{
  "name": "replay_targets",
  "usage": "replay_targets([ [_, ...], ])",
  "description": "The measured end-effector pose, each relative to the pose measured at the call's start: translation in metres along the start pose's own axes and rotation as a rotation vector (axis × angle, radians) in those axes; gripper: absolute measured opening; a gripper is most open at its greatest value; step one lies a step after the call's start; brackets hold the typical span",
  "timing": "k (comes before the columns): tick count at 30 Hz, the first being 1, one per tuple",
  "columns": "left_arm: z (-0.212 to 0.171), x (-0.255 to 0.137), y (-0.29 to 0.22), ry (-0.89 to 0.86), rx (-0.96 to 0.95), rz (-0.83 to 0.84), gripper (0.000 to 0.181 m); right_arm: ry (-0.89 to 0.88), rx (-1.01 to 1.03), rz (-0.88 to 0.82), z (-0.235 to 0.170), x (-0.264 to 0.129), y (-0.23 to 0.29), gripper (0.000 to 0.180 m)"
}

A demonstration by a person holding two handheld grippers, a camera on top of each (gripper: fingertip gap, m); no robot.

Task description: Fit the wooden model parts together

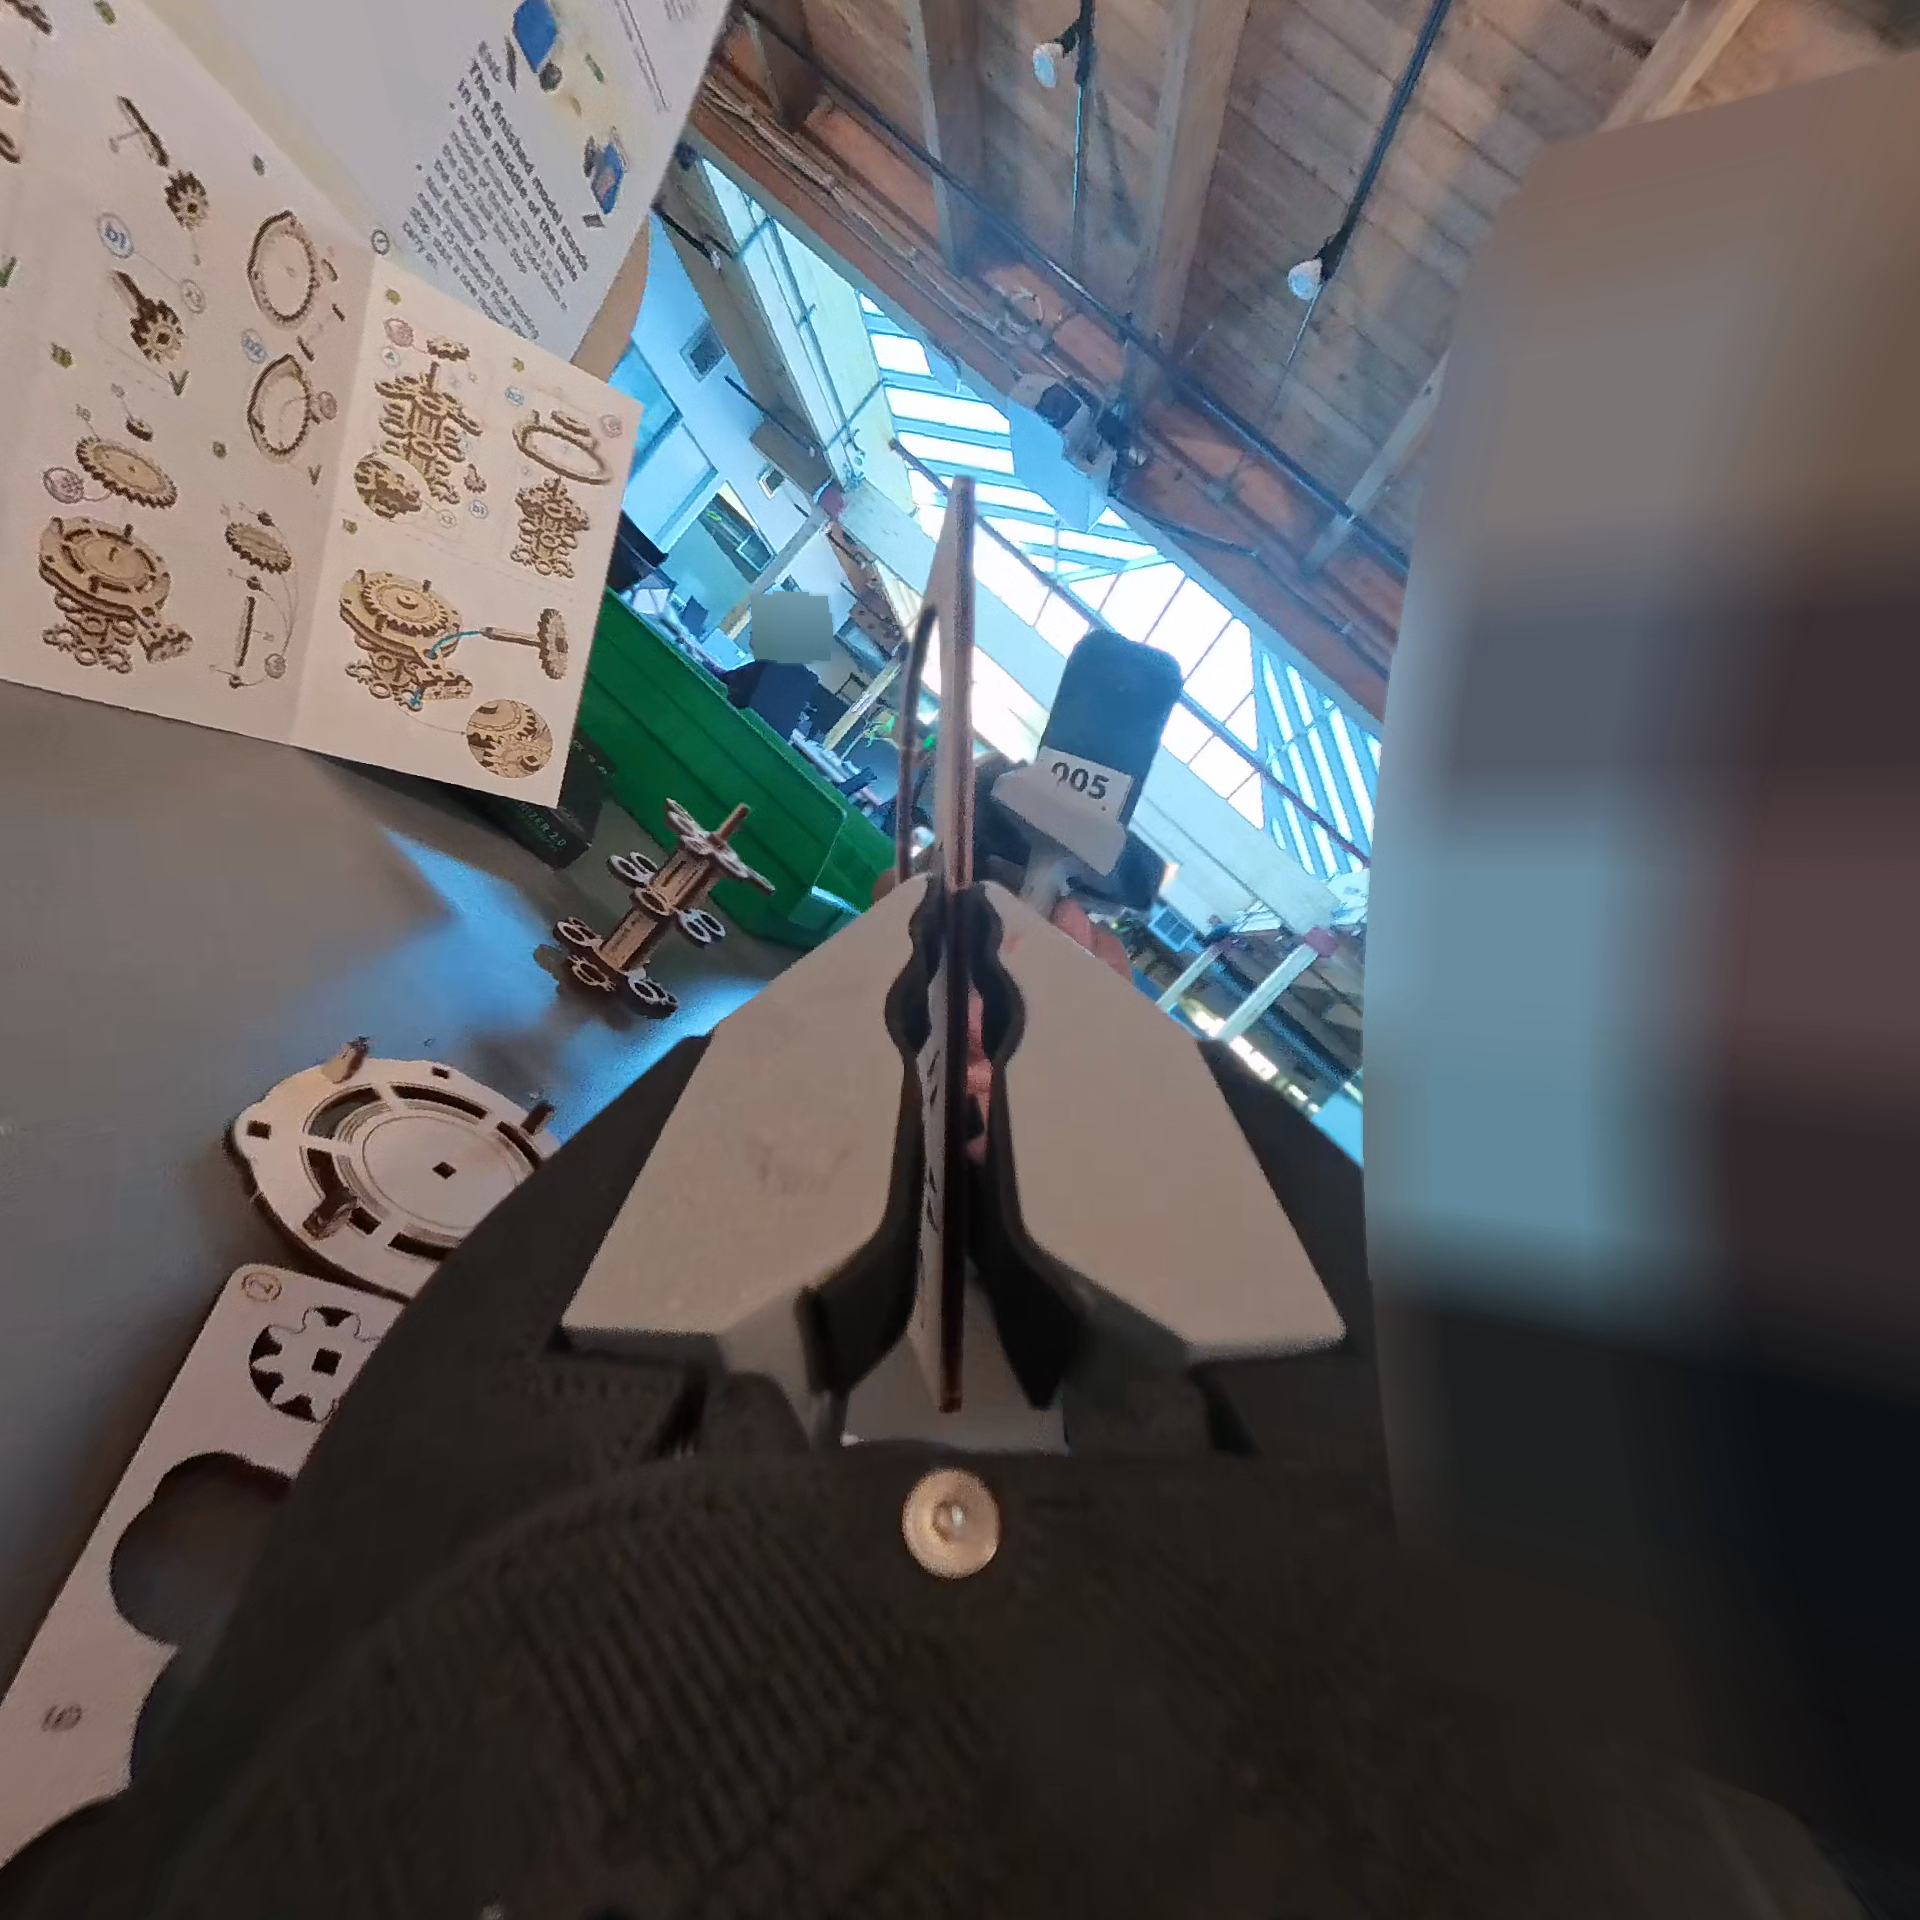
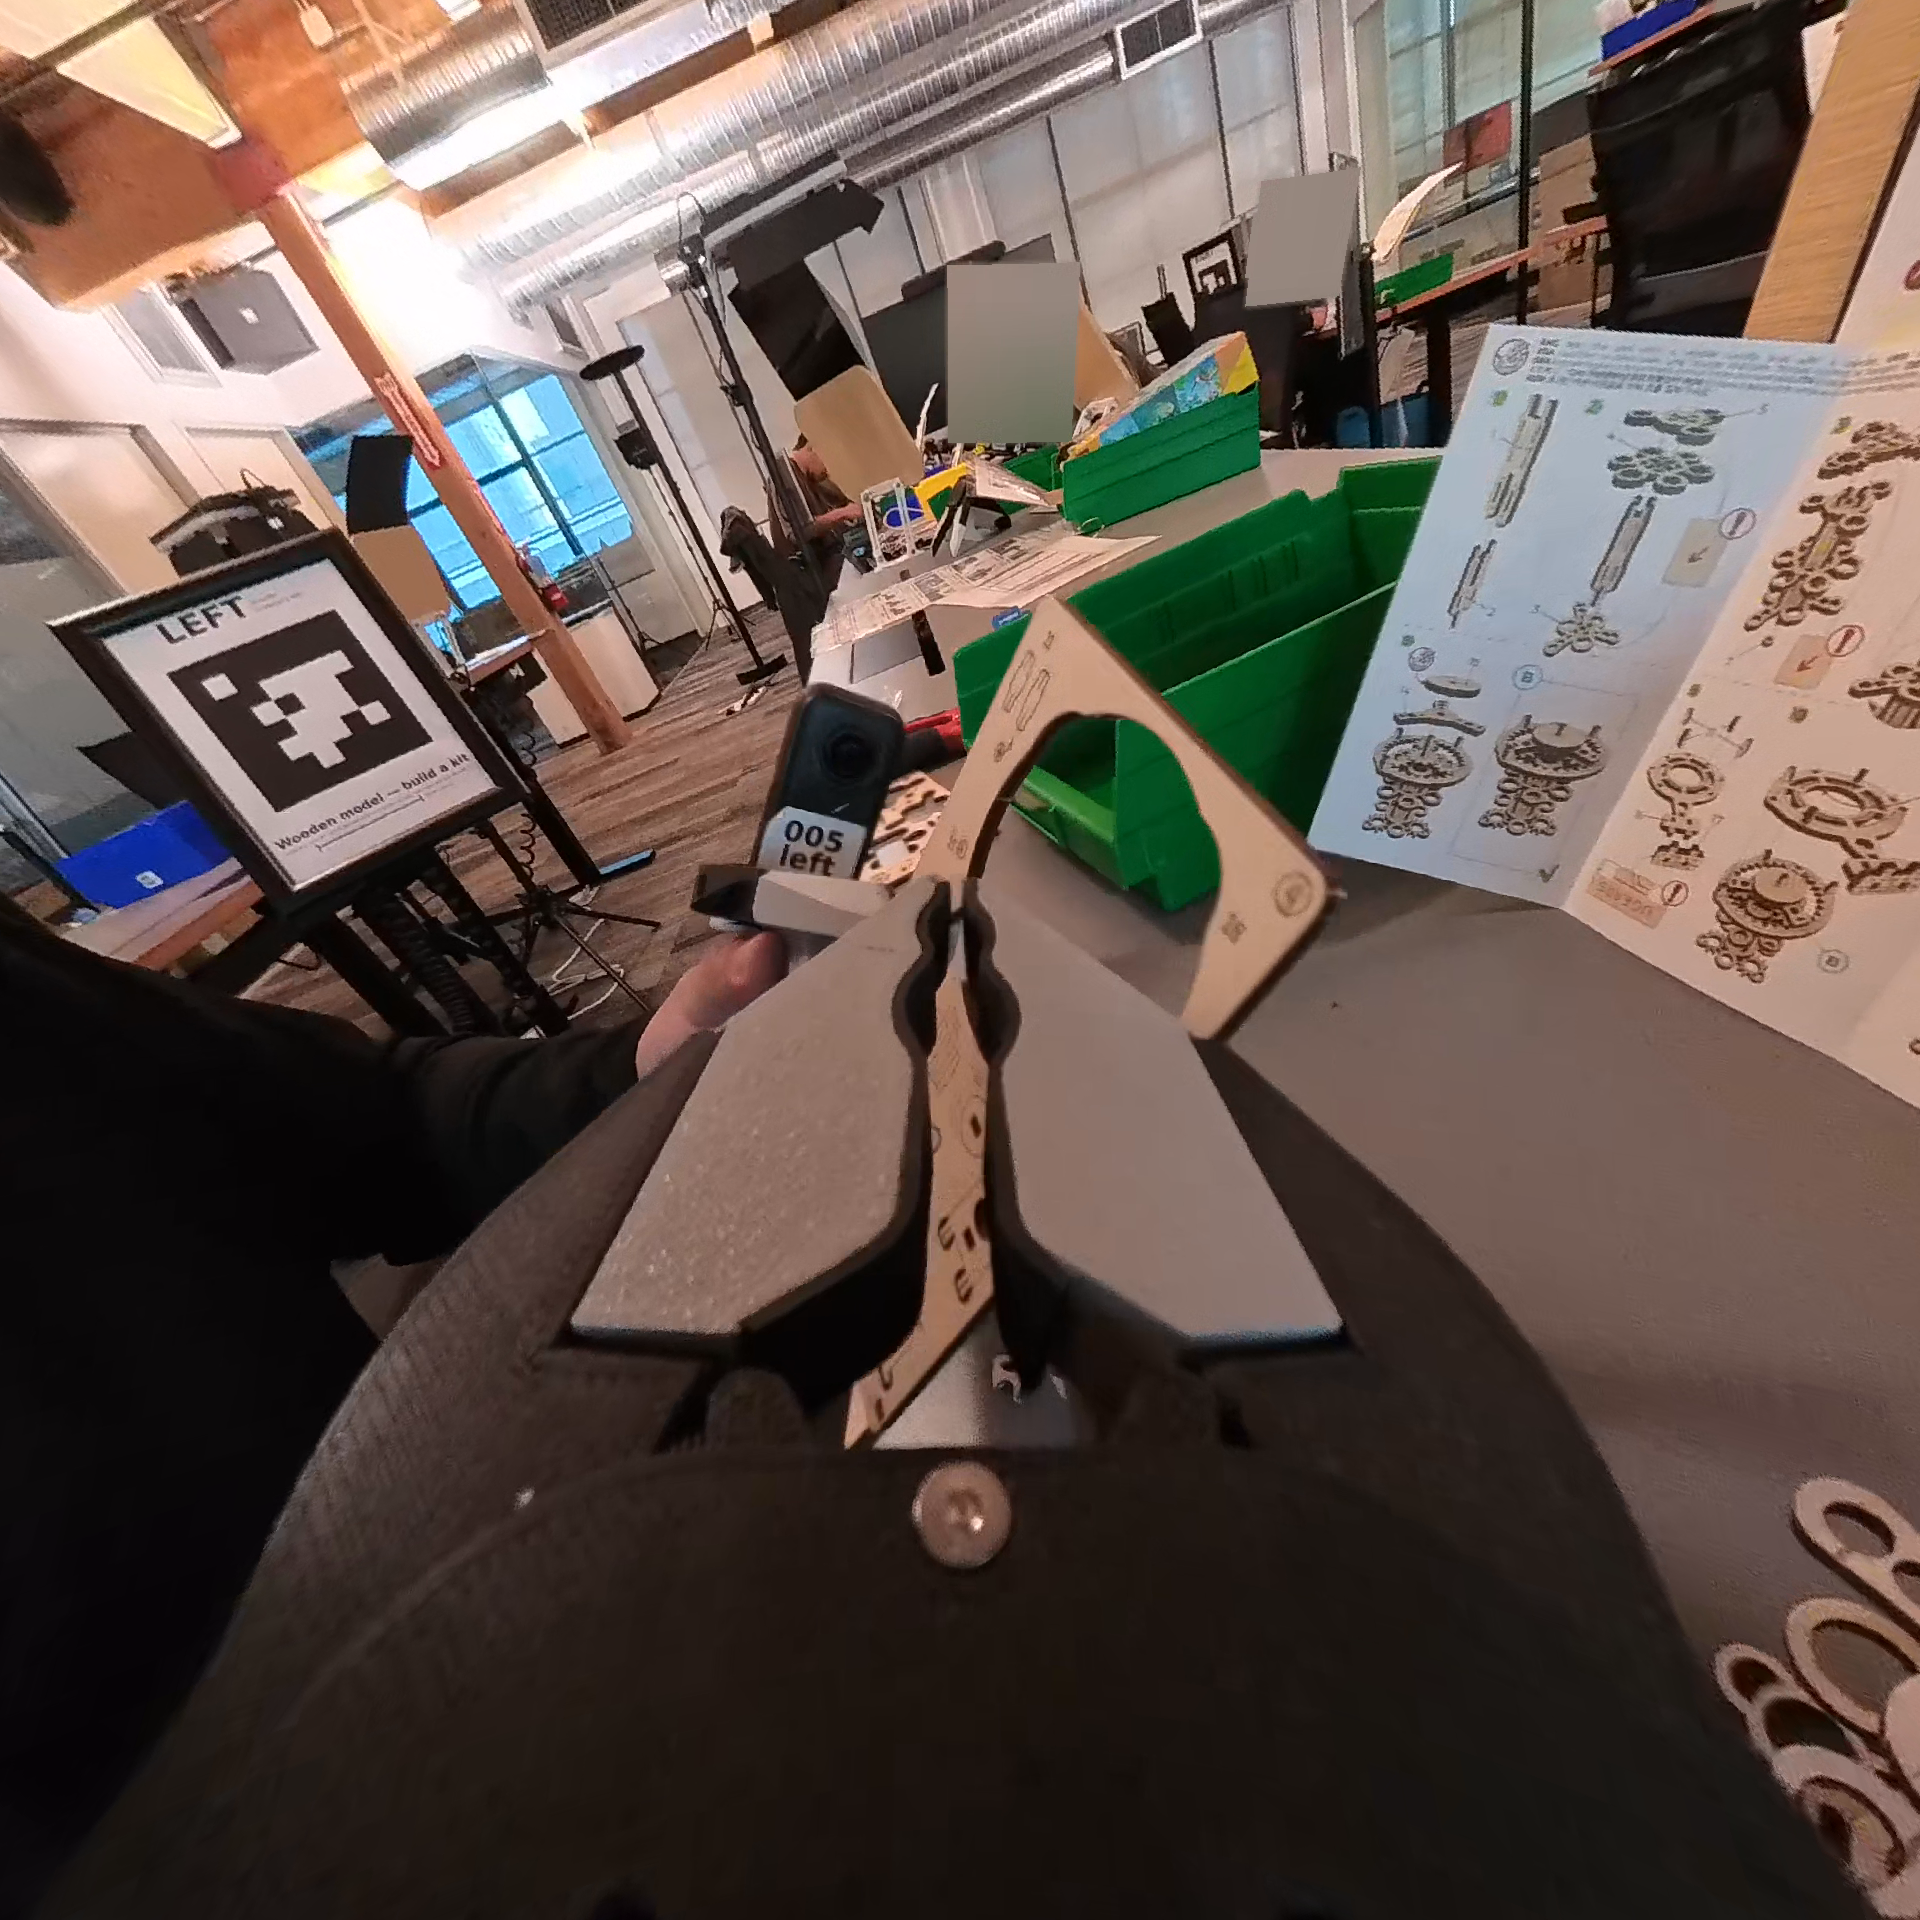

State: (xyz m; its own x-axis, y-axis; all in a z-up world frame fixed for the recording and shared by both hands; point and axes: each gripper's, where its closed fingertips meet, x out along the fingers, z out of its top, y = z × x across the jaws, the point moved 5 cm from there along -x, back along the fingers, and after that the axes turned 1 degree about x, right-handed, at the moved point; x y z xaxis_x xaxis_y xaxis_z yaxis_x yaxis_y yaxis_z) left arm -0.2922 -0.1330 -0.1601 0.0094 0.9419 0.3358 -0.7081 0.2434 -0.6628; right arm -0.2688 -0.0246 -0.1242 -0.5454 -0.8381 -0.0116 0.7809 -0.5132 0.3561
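Note:
My left gripper (image 1: 951, 894) is shut on a thin wooden sheet (image 1: 958, 644), seen edge-on and held upright above the grey table (image 1: 208, 883). My right gripper (image 2: 956, 899) is shut on a wooden sheet (image 2: 1153, 748) with a large arched cut-out, apparently the same sheet. The left gripper (image 2: 774, 896) shows just left of that sheet, with a hand behind it. The right gripper (image 1: 1081, 821) shows beyond the sheet in the left wrist view. A round slotted wooden disc (image 1: 384, 1153) and a small axle with ring clusters (image 1: 655, 920) rest on the table.
A wooden sheet with cut-outs (image 1: 156, 1507) lies at the lower left. Instruction sheets (image 1: 260, 416) (image 2: 1621, 665) stand at the back. Green bins (image 2: 1195, 727) sit behind. Ring-shaped wooden pieces (image 2: 1849, 1683) lie at the lower right. A framed sign (image 2: 291, 717) stands off the table. Left and right tips are no more than a few centimetres apart.

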Motion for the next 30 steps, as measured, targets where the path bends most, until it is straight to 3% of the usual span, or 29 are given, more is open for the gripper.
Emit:
replay_targets([
  [1, -0.0017, 0.0012, -0.0012, 0.011, 0.021, 0.006, 0.000, 0.002, -0.006, 0.002, -0.0003, 0.0005, 0.0007, 0.000],
  [30, -0.0078, 0.0055, -0.0056, 0.053, 0.099, 0.032, 0.001, 0.052, -0.010, -0.021, -0.0070, 0.0044, -0.0006, 0.006],
])
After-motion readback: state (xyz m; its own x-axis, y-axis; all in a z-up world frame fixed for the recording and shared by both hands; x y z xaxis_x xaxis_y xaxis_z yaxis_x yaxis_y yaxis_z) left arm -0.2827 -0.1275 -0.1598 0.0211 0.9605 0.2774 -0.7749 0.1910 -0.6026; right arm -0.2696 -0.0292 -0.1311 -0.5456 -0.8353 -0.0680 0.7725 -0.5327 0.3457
